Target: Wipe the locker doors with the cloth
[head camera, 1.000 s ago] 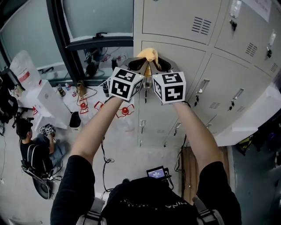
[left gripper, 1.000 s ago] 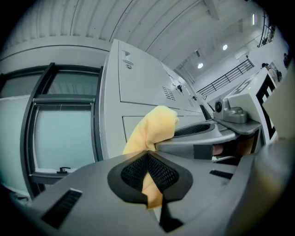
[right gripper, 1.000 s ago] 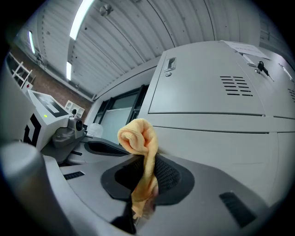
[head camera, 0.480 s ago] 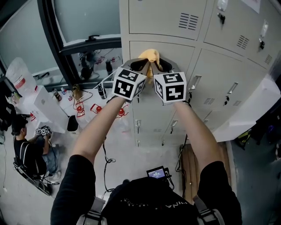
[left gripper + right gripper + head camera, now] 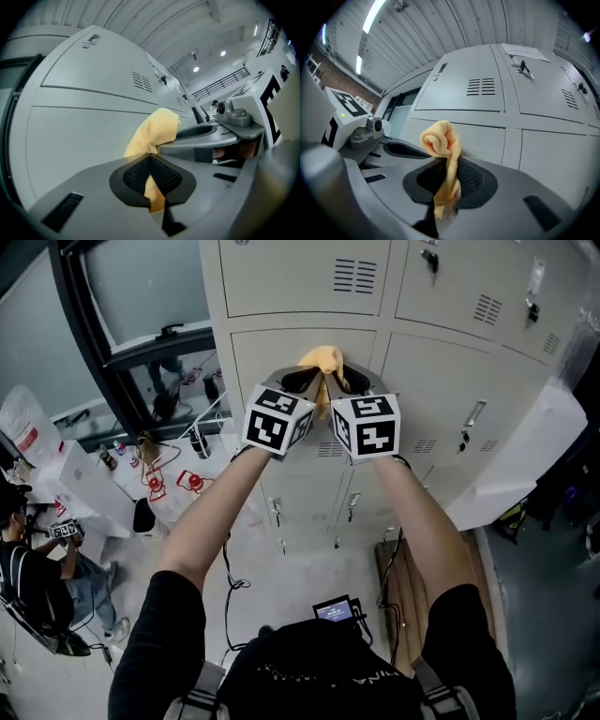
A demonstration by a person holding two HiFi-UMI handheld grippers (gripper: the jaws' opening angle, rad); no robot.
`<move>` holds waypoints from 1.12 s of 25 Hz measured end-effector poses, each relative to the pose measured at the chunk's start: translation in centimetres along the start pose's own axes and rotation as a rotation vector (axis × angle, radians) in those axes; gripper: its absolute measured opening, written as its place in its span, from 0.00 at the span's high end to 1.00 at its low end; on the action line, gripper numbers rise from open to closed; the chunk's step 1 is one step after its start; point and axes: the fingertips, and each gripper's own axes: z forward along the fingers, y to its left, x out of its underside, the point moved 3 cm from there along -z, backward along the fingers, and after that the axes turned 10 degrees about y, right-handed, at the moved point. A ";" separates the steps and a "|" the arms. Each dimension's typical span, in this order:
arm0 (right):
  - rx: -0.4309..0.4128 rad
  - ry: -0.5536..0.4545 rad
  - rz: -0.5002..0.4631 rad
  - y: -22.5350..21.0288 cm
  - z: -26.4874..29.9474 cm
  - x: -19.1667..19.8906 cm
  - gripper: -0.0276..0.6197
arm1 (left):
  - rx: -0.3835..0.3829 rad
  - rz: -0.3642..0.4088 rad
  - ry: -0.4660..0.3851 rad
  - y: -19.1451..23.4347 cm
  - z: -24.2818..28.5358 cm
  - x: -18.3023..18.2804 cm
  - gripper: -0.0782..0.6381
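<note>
You hold both grippers side by side against a grey locker door (image 5: 267,362), their marker cubes almost touching. The left gripper (image 5: 151,180) has its fingers pressed together on the lower tail of a yellow cloth (image 5: 440,138). The right gripper (image 5: 446,185) has its fingers pinching the same cloth from the other side. The cloth bunches into a soft roll above both sets of fingers and sits at the door's face, in its upper part, just below the door's top edge and nearer its right edge than its left.

Above that top edge sits another door with a block of vent slots (image 5: 354,276). Past the door's right edge a narrow vertical seam leads to a neighbouring door (image 5: 441,381). The door's left edge is the end of the locker bank, and a dark window frame (image 5: 94,343) stands just beyond it. Most of the door's face left of and below the cloth is bare, flat metal. Well below and left of the door, a person (image 5: 28,568) sits on the floor.
</note>
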 end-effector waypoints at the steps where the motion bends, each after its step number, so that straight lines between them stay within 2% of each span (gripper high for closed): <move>1: 0.008 0.002 0.003 -0.7 -0.2 0.2 0.83 | 0.008 0.002 -0.001 -0.5 0.5 -0.2 0.86; 14: 0.083 0.028 0.038 -7.8 -2.7 2.7 0.83 | 0.080 0.021 -0.014 -6.0 5.9 -2.0 0.86; 28: 0.087 0.026 0.060 -8.3 -3.4 3.0 0.83 | 0.090 0.041 -0.022 -6.9 6.0 -2.3 0.86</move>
